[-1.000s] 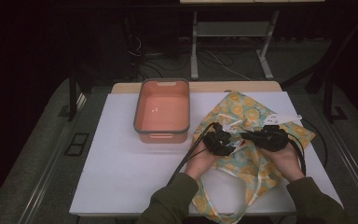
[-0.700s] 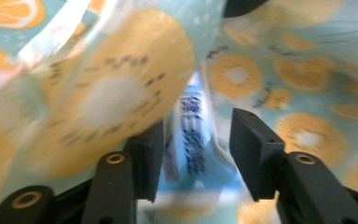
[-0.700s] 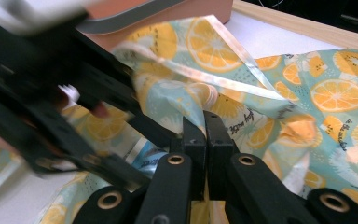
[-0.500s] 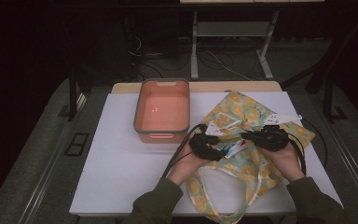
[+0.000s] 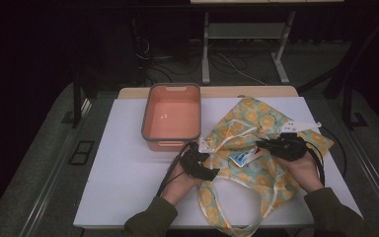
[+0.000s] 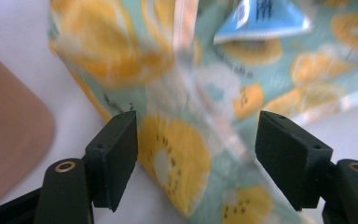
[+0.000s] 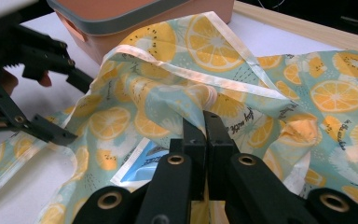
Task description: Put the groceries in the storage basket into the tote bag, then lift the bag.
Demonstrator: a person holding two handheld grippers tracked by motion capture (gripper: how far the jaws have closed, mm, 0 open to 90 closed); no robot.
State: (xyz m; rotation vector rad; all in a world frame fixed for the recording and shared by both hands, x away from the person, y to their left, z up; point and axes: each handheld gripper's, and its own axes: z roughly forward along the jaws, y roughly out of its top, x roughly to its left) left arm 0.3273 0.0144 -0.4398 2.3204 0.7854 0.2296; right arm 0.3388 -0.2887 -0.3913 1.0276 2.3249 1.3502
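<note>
2 grippers at fruit-print bag (image 5: 256, 148), centre-right of frame. Right gripper (image 7: 204, 122) pinched bag hem; left gripper (image 6: 196, 158) jaws just opening, spread, fabric loose between. Risk: mouth sagging shut over blue packet (image 5: 243, 157).

The bag (image 5: 256, 148) is thin woven cloth — matt, printed with orange and kiwi slices, edged in a paler, faintly shiny tape (image 7: 200, 77) that also forms its handles. A packet (image 5: 243, 158) at its mouth looks like glossy printed plastic film. The tub (image 5: 171, 116) is smooth salmon plastic with a soft sheen and a grey matt rim. The table top (image 5: 123, 168) is flat, matt white, with a pale wood edge (image 5: 256, 92) — the gripper pads (image 6: 116, 154) are dull black plastic.
</note>
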